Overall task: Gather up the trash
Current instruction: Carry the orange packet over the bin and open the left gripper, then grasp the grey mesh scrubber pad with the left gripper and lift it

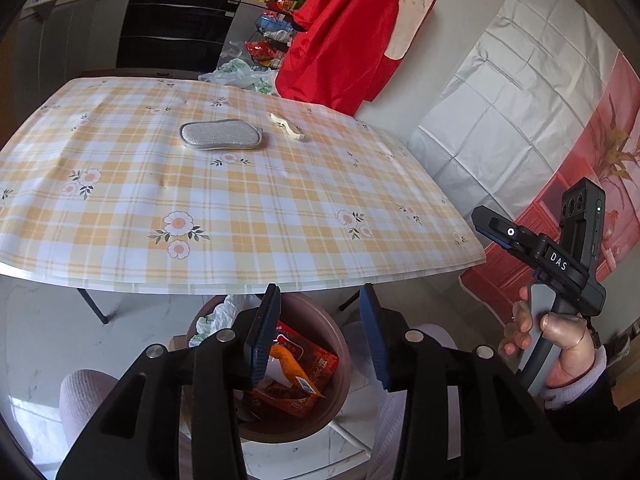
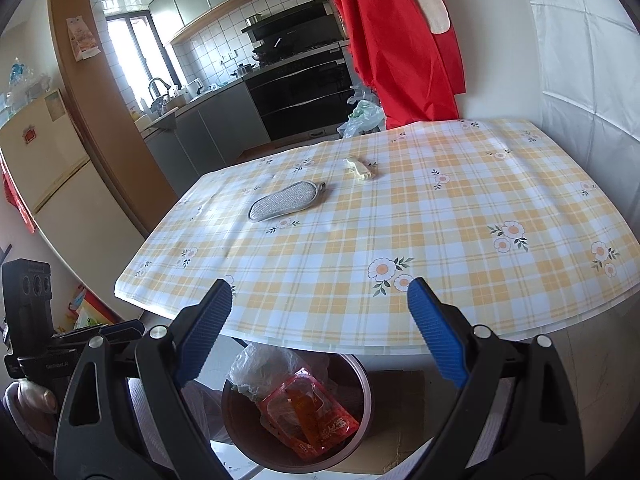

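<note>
A brown round trash bin (image 1: 340, 364) (image 2: 360, 384) stands on the floor under the table's near edge, holding red and orange snack wrappers (image 1: 308, 364) (image 2: 316, 416) and crumpled white plastic (image 2: 260, 364). My left gripper (image 1: 320, 300) is open and empty above the bin. My right gripper (image 2: 320, 288) is open and empty, over the table's near edge; it also shows in the left wrist view (image 1: 496, 228). On the checked tablecloth (image 1: 240, 208) (image 2: 400, 216) lie a grey scrub pad (image 1: 221, 134) (image 2: 286, 201) and a small cream scrap (image 1: 287, 125) (image 2: 361, 168).
A red cloth (image 1: 352, 36) (image 2: 400, 40) hangs at the table's far side. A plastic bag (image 1: 240, 74) (image 2: 360, 118) sits behind the table. A white-covered wall (image 1: 520, 92) runs along the right. Kitchen counters and an oven (image 2: 300, 96) lie beyond.
</note>
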{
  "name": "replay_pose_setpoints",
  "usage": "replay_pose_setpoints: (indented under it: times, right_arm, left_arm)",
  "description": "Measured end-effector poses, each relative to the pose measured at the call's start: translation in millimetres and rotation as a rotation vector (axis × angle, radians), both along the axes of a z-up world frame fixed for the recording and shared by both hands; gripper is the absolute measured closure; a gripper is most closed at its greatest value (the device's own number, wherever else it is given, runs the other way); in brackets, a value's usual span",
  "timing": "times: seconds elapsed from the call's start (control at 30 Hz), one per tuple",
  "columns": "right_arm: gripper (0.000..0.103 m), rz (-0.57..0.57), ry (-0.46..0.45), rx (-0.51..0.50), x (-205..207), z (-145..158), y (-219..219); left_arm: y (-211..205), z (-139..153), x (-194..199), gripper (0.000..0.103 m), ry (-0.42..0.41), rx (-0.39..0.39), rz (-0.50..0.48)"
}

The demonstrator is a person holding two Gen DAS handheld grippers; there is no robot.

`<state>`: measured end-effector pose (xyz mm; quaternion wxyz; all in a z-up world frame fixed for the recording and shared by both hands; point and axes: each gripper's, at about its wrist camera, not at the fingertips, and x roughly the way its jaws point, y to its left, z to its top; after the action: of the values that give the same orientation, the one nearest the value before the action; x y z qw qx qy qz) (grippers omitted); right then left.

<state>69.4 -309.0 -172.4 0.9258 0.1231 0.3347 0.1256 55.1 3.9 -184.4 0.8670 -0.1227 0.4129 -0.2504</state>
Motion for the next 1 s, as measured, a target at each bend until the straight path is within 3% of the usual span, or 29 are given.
replay_pose_setpoints:
  times: [0.6, 0.73, 0.83, 0.93, 1.0]
  right_arm:
    - [0.015, -0.021, 0.039, -0.028, 22.0, -10.0, -4.7]
    - [0.014, -0.030, 0.053, -0.035, 35.1, -15.4, -8.2]
    - [0.010, -0.036, 0.068, -0.049, 48.5, -20.8, -10.5]
    - [0.006, -0.039, 0.096, -0.081, 67.9, -26.3, -11.1]
    - [0.006, -0.033, 0.109, -0.111, 84.0, -29.9, -10.9]
  left_arm:
    - [33.3, -1.2, 27.5, 0.056, -0.026, 0.033, 0.105]
    - [36.5, 0.2, 44.9, 0.048, -0.048, 0.065, 0.117]
    - [36.4, -0.2, 61.5, 0.032, -0.067, 0.112, 0.122]
    - [32.7, -1.1, 84.5, 0.018, -0.094, 0.193, 0.130]
    - [28.7, -1.6, 106.3, 0.015, -0.123, 0.247, 0.121]
